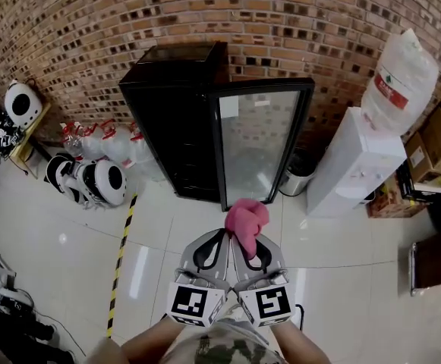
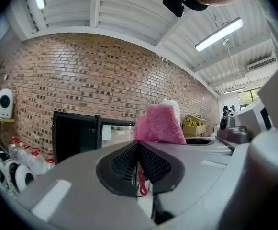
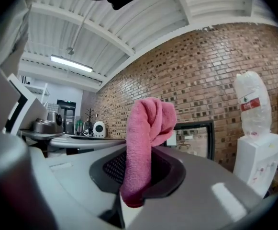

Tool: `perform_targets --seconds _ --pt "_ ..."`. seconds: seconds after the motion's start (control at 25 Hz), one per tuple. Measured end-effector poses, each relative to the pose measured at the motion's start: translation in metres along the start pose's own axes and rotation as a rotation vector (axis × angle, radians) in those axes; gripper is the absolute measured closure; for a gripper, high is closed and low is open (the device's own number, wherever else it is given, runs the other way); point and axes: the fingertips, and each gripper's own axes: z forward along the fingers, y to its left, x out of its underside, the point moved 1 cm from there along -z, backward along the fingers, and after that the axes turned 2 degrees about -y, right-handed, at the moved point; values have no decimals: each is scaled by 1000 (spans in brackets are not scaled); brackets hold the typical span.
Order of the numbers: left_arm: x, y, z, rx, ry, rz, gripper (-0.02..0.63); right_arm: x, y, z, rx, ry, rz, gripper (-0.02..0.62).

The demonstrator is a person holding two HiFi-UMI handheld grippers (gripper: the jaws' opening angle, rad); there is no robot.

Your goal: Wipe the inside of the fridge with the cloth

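Wiping has not begun: the right claw (image 3: 141, 176) is clamped on the pink cloth (image 3: 147, 138), the left claw (image 2: 138, 169) pressed together beside it (apparently empty), both well short of the open fridge (image 1: 176, 123).

**Two grey grippers, a camouflage top**

The left gripper (image 1: 222, 237) and right gripper (image 1: 240, 241) have smooth pale-grey shells with rounded black recesses and black ribbed pads (image 2: 153, 164). Each carries a white marker cube (image 1: 197, 302) printed with black squares. The person wears a camouflage-patterned top (image 1: 224, 351).
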Motion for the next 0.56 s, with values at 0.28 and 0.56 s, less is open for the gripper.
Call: perform_targets --seconds 0.28,0.56 --pt "-13 7 -47 -61 -13 13 597 -8 35 -22 -32 -3 33 540" --pt "-16 30 -80 -52 -32 4 597 -14 74 -20 -49 -9 6 540"
